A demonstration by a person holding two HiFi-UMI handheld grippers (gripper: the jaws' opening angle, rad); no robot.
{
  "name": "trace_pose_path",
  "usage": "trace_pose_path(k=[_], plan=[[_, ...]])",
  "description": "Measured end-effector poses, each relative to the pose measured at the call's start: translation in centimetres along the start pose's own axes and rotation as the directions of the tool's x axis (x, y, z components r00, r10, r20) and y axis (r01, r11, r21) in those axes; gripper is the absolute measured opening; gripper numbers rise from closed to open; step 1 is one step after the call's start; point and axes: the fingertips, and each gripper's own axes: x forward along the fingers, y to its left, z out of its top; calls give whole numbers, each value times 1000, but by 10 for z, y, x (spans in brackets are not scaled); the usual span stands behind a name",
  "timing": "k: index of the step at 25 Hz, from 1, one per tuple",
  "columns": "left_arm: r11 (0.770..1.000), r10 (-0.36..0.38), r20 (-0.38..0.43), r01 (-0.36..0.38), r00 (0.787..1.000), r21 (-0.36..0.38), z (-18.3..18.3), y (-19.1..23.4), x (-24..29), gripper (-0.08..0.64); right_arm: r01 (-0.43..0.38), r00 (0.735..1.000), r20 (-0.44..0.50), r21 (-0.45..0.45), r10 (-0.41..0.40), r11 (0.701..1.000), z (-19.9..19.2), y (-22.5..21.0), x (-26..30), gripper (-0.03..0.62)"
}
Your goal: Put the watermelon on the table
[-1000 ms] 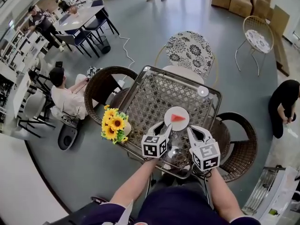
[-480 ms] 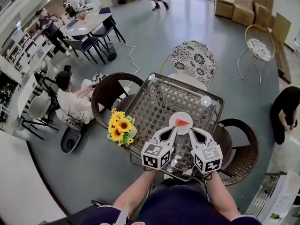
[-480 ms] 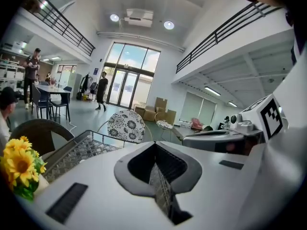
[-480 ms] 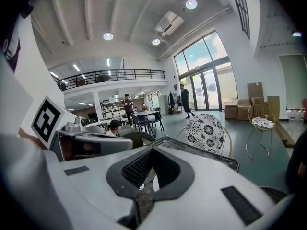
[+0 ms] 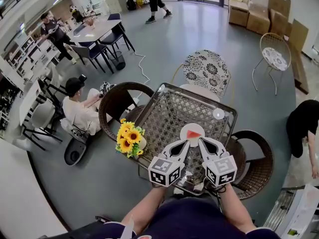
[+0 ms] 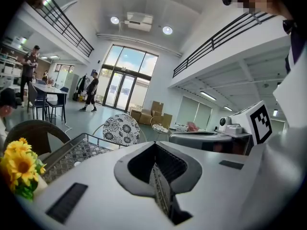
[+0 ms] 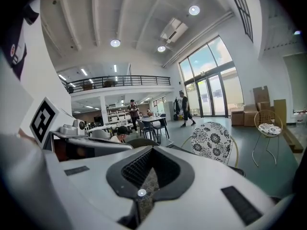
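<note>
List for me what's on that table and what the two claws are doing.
table: lattice top
plate: white, on the table's near side
watermelon: red slice lying on the plate
sunflowers: at the table's left corner
left gripper: shut, empty, tips beside the plate
right gripper: shut, empty, tips beside the plate

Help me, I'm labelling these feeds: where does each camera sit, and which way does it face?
Head view: on the person's head, steeply down at table, watermelon; forearms, left gripper, right gripper show.
Left gripper view: on that gripper, looking out along its shut jaws.
Right gripper view: likewise, its own shut jaws.
All share the patterned chair.
</note>
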Motion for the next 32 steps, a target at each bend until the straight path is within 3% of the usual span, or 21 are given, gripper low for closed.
trace_pose_path(k=[32], plan=[[1000, -22, 19, 22, 1000, 0, 11, -6, -7, 5, -19, 999, 50, -20, 19, 1000, 18, 13, 0, 2]])
